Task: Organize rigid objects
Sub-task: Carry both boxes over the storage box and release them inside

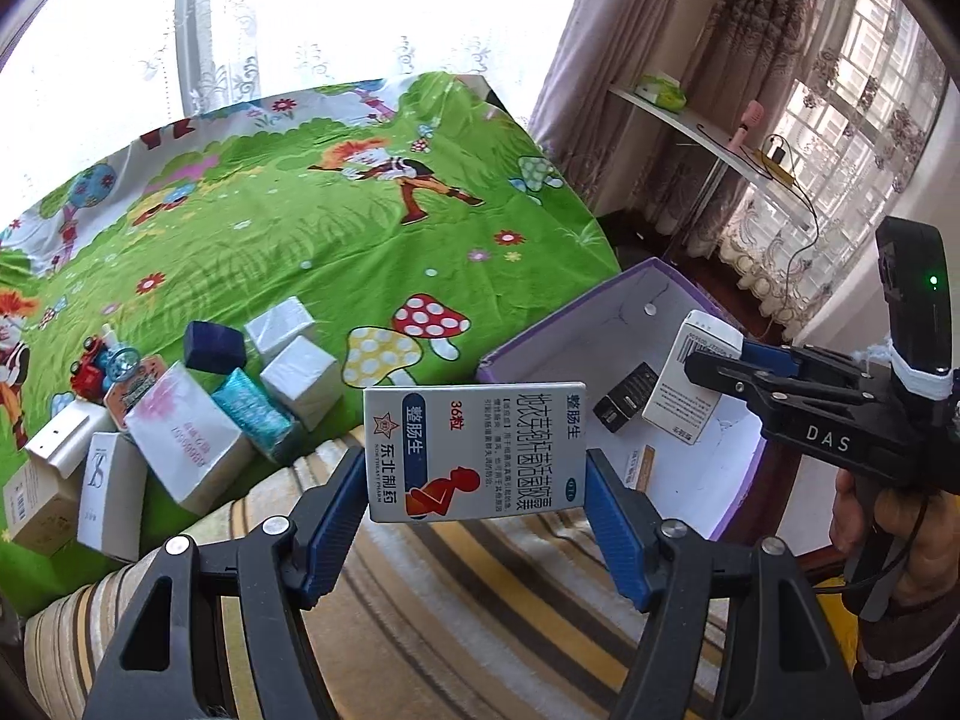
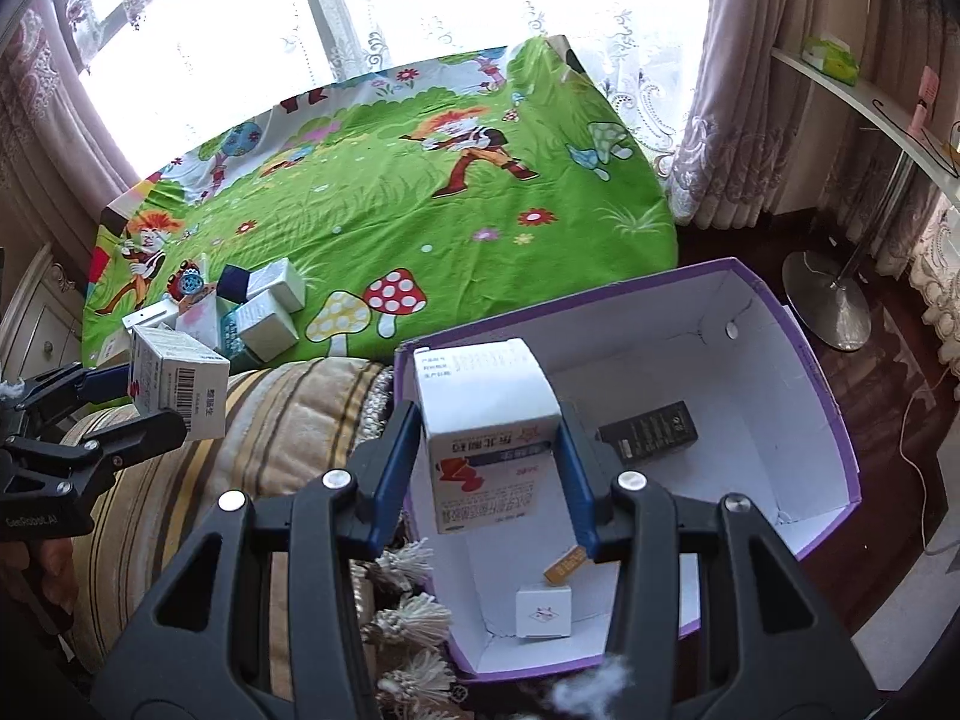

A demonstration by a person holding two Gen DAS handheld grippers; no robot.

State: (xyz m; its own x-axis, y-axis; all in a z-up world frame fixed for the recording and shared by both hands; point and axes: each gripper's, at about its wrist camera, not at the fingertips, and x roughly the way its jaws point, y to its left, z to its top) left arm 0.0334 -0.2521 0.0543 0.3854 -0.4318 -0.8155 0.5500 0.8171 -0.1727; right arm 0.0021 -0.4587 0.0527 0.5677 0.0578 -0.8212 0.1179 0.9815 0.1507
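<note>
White cardboard medicine box (image 1: pixel 477 453) sits pinched between the left gripper (image 1: pixel 477 495) fingers above the striped cushion (image 1: pixel 420 612); a second white medicine carton (image 2: pixel 489 438), pinched by the right gripper (image 2: pixel 489 480), hangs over the purple-rimmed open box (image 2: pixel 834 420).

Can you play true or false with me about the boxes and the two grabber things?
1. Each grabber holds a medicine box. True: the left gripper clamps a white medicine box, and the right gripper clamps another one.
2. The purple box is empty. False: the purple box already has a black box and a small white box inside.
3. The bed sheet is plain blue. False: the sheet is green with cartoon mushrooms.
4. More boxes lie piled on the sheet. True: a pile of boxes lies there.
5. The right gripper's box is over the purple box. True.
</note>
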